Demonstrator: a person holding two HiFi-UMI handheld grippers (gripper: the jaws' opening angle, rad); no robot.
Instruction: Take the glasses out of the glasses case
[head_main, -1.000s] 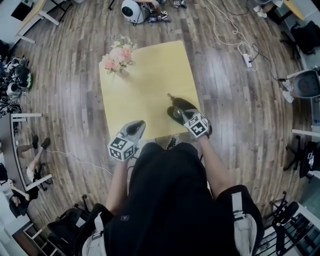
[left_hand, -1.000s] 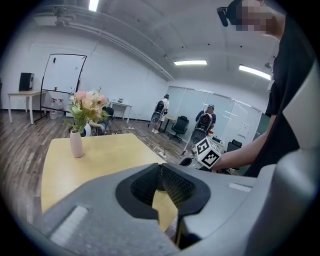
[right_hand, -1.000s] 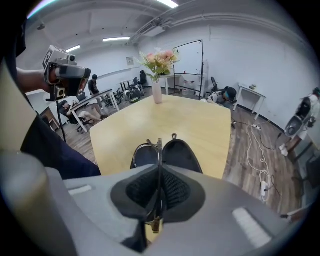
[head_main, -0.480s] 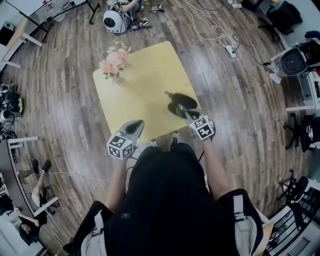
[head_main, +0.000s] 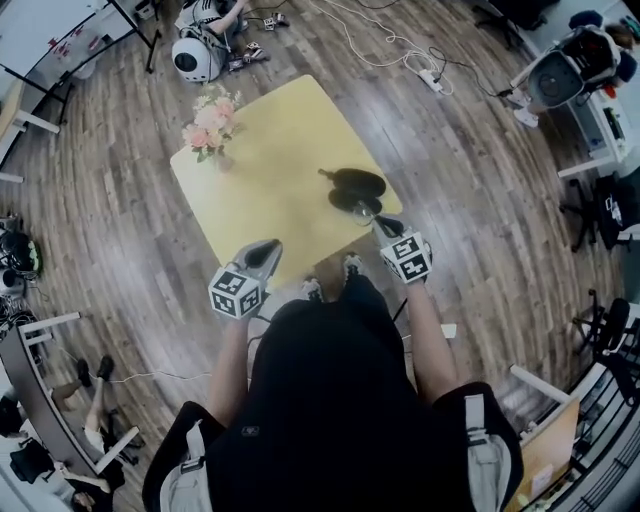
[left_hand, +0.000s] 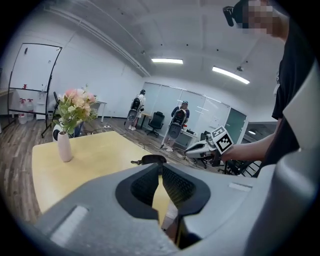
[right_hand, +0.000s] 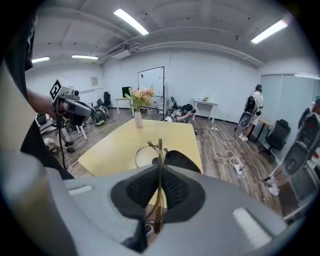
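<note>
A black glasses case (head_main: 357, 183) lies open on the yellow table (head_main: 270, 170) near its right corner. My right gripper (head_main: 383, 224) is just in front of the case and is shut on a pair of thin-rimmed glasses (head_main: 364, 209). In the right gripper view the glasses (right_hand: 160, 155) stand edge-on between the jaws of the right gripper (right_hand: 159, 172), with the case (right_hand: 182, 161) just beyond. My left gripper (head_main: 264, 254) hovers at the table's near edge, shut and holding nothing. In the left gripper view its jaw tips (left_hand: 160, 172) meet, and the case (left_hand: 152, 159) lies ahead.
A white vase of pink flowers (head_main: 212, 122) stands at the table's far left corner. Wooden floor surrounds the table, with cables and a power strip (head_main: 432, 82) to the right, a white round device (head_main: 188, 60) behind, and chairs and desks at the room's edges.
My right gripper has drawn the glasses back from the case toward the table's near right corner. The case now lies apart from it. The left gripper has barely moved.
</note>
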